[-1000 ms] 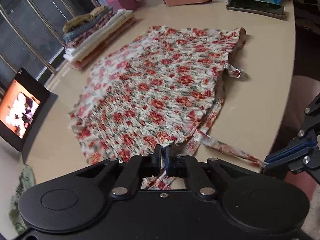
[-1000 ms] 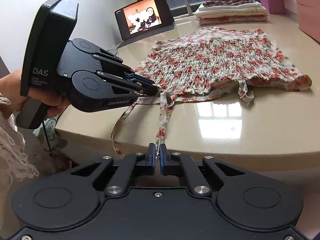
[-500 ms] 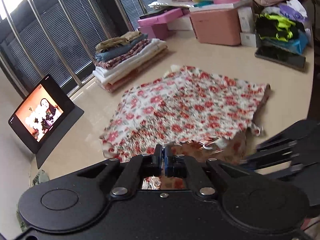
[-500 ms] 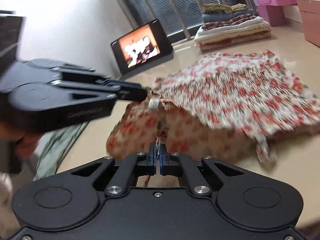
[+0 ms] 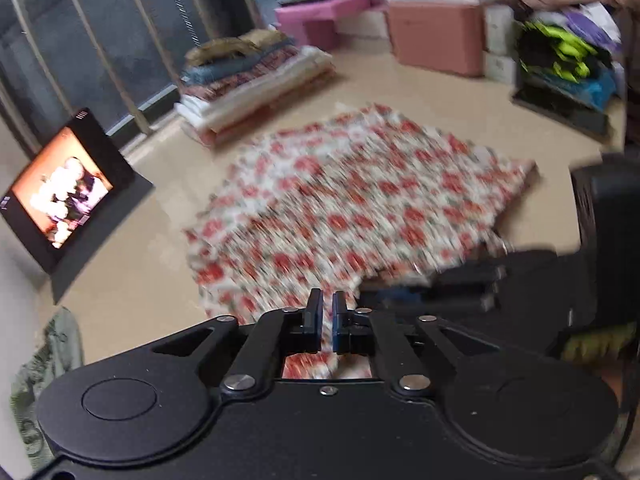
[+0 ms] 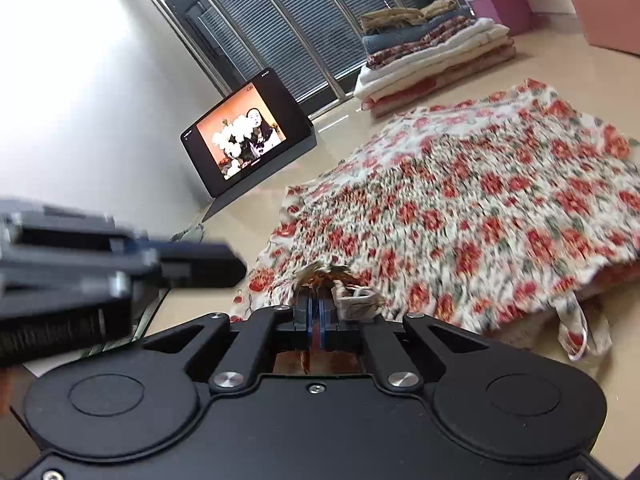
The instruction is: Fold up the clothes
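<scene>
Garments: we count one floral top (image 6: 472, 216), long axis toward the folded stack (image 6: 436, 52).
Left gripper (image 5: 327, 309): we see jaws opening, nothing pressed.
Right gripper (image 6: 316, 306): we see it clamped on the top's strap.

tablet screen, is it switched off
No, the tablet by the window is lit, showing a picture with white flowers on an orange background.

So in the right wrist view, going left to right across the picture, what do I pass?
Left claw → tablet → floral garment, with the folded pile behind it → pink box.
</scene>
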The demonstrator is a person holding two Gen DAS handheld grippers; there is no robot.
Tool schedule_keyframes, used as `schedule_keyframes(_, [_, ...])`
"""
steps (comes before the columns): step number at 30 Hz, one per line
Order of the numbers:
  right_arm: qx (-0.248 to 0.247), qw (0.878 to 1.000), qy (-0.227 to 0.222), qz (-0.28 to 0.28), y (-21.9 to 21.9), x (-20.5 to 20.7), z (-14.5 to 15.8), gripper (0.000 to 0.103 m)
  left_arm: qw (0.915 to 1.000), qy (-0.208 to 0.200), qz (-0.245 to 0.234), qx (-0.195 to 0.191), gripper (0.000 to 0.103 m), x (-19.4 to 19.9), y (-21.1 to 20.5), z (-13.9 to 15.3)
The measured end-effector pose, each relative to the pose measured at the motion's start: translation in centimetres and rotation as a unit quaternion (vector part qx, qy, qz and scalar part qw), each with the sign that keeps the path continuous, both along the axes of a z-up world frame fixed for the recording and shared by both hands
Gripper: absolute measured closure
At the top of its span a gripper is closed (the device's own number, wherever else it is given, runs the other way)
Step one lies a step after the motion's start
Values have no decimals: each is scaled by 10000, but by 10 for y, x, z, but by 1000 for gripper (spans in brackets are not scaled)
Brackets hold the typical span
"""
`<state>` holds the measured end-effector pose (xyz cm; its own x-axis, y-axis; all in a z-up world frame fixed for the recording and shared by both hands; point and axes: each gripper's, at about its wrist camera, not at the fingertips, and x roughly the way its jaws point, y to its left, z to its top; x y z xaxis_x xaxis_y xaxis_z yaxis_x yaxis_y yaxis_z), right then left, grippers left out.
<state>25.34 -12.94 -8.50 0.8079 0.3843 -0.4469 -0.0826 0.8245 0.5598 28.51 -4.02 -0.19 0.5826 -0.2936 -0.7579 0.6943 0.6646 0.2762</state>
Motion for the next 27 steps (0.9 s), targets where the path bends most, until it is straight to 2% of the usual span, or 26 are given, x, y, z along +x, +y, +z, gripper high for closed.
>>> schedule_keyframes(3, [31,10000,54,4,-3,-1,-4,101,9995,30,-127,291,76,-7,4,-14])
schedule_keyframes(4, [54,10000,71,8,-4,-2,-6,101,9991,36,-190,375,62,-9,6,-19])
schedule_keyframes(5, [75,9999,81,14,-6,-3,-8,101,9987,13,-272,440,53,-12,7,-23])
schedule_keyframes(6, [92,9999,71,30,-6,-4,-8,101,9981,-21,-359,499,52,-15,8,-26])
schedule_keyframes(10, [112,9999,-48,91,-7,-7,-8,101,9953,-347,-413,808,52,-17,1,-38])
schedule_keyframes(16, [23,9999,-126,68,-8,-7,-6,101,9932,-672,-430,846,54,-11,-6,-43])
schedule_keyframes(21, [17,9999,-154,-13,-12,-8,-7,101,9892,-926,-559,991,68,-14,-12,-50])
schedule_keyframes(23, [29,9999,-142,-27,-13,-8,-8,101,9879,-996,-582,1034,84,-16,-16,-53])
schedule_keyframes(27, [19,9999,-130,-43,-13,-9,-10,101,9862,-1109,-621,1057,93,-18,-18,-54])
